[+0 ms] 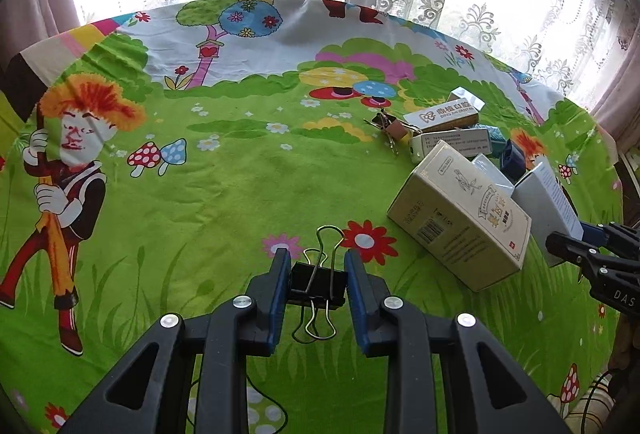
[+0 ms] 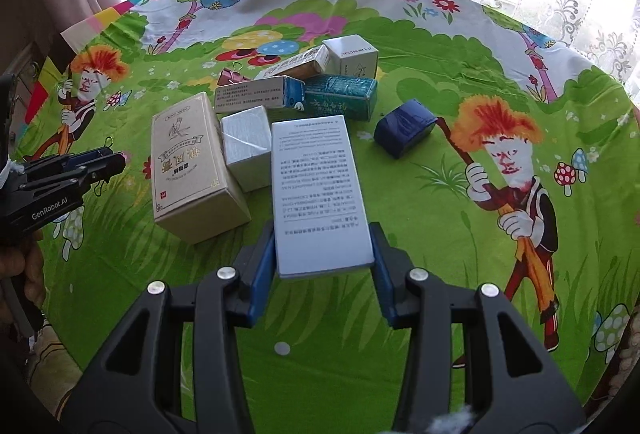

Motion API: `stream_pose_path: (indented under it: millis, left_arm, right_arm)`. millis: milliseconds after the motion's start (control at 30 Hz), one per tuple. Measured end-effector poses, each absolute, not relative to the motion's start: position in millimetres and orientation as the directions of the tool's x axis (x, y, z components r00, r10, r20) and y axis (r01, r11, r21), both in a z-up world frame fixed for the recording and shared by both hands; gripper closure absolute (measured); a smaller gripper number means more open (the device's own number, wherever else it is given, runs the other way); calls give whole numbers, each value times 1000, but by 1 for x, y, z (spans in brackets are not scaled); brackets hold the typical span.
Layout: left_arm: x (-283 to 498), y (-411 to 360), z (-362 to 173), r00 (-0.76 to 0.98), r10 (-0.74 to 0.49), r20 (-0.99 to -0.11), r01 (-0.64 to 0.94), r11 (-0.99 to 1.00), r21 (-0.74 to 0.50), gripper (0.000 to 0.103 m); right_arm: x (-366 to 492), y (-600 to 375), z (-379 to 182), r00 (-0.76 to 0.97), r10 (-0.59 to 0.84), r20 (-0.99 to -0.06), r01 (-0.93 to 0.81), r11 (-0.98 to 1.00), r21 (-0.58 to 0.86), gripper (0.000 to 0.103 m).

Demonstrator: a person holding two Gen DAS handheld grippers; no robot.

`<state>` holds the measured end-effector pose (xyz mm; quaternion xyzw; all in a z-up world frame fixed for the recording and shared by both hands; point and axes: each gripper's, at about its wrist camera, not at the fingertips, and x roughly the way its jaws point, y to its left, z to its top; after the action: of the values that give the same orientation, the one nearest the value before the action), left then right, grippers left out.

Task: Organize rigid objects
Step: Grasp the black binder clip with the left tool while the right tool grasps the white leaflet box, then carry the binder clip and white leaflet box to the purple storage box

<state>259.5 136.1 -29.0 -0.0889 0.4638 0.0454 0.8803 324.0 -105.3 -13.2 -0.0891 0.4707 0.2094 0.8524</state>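
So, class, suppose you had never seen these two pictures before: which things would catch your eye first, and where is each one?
First, the loud cartoon tablecloth, bright green, covering the whole table. Next, the left hand-held gripper closed on a black binder clip near the table's front edge. Then the right hand-held gripper gripping a white printed box, just in front of a jumbled cluster of small boxes, with a tan box to its left.

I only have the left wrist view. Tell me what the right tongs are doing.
Observer: The right tongs are shut on the white printed box, one finger on each long side.
Operator: Report what sits to the right of that box.
Observer: A dark blue packet sits on the cloth, apart from the pile and touching no other box.
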Motion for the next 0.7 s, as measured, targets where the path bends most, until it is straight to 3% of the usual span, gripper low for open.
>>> stream_pose_path:
  millis: [700]
  left_arm:
    - [110, 137, 27, 667, -17, -745, -267, 928, -260, 74]
  right_arm:
    - [190, -108, 76, 570, 378, -730, -480, 874, 77, 55]
